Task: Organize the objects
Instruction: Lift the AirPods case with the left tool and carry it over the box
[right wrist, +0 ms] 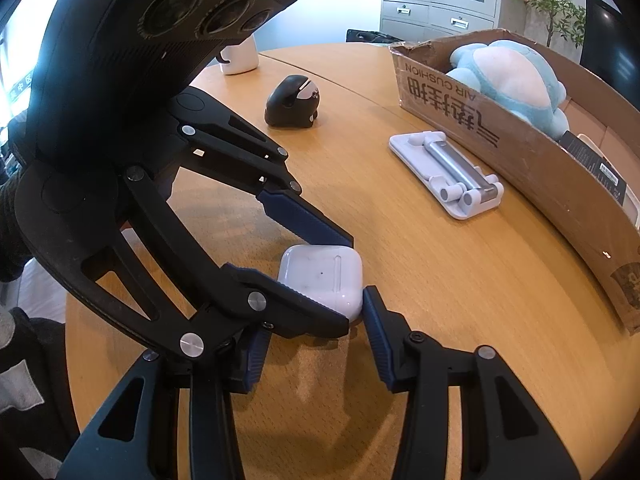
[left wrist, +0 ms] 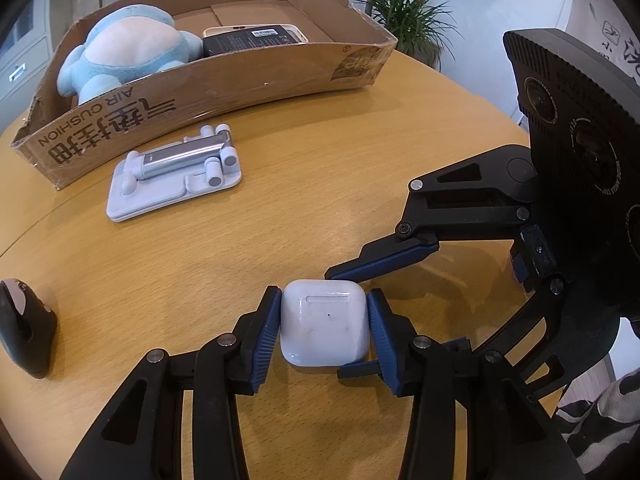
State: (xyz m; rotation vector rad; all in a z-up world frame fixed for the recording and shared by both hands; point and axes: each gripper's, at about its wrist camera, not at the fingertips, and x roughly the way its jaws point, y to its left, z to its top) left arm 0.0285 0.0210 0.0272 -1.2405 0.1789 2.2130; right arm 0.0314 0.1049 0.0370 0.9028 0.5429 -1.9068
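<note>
A white earbud case (left wrist: 325, 323) lies on the wooden table. My left gripper (left wrist: 324, 326) is shut on it, blue pads pressing both sides. The case also shows in the right wrist view (right wrist: 322, 280). My right gripper (right wrist: 312, 334) is open around the case from the other side; its fingers (left wrist: 384, 260) reach in from the right in the left wrist view, one behind the case and one in front. The left gripper's fingers (right wrist: 308, 220) cross the right wrist view. A cardboard box (left wrist: 224, 76) holds a blue plush toy (left wrist: 128, 48) and a black device (left wrist: 248, 38).
A white folding phone stand (left wrist: 176, 172) lies in front of the box; it also shows in the right wrist view (right wrist: 448, 172). A black mouse (right wrist: 294, 101) sits at the table's left. A white mug (right wrist: 240, 58) stands at the far edge. Plants and cabinets stand behind.
</note>
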